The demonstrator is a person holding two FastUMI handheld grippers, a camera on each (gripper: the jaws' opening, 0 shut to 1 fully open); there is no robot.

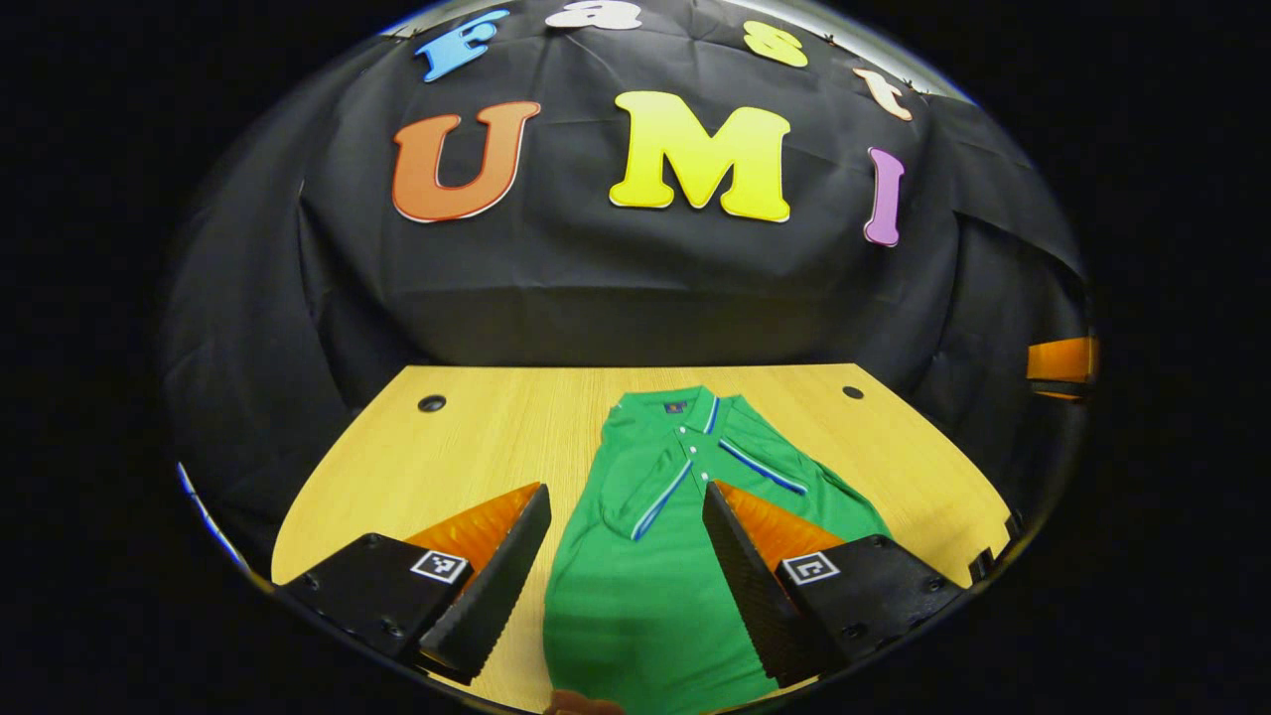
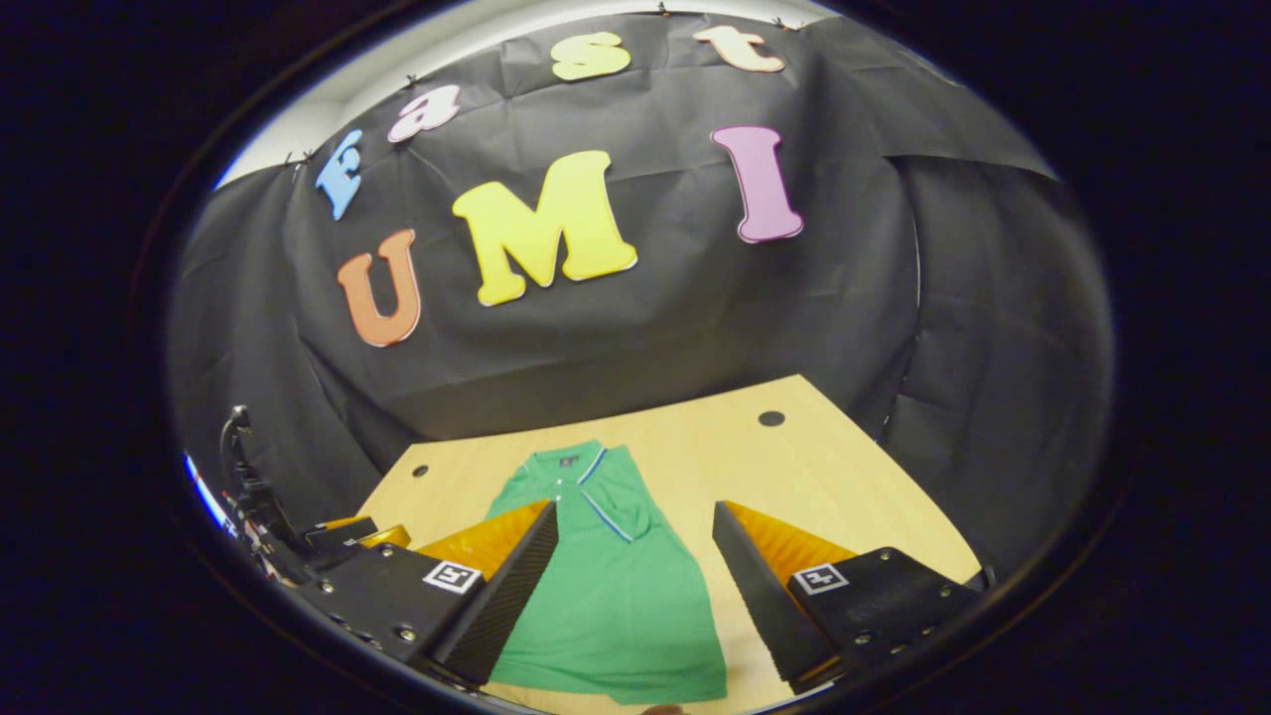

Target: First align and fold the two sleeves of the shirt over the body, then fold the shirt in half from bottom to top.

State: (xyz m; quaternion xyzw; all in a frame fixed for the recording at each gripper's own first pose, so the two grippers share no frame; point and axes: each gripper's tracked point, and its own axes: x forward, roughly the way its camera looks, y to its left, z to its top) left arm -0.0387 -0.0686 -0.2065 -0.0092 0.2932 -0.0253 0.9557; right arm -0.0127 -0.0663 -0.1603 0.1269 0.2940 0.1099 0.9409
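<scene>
Green shirt (image 1: pixel 645 586), 1, lies between 2 spread tongs (image 1: pixel 628 581).

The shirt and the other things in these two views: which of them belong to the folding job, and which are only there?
For the job:
- shirt, both sleeves already folded over the body
- left hand-held gripper, open above it
- right hand-held gripper, open above it

Only there:
- table, with two cable holes
- black cloth wall
</scene>
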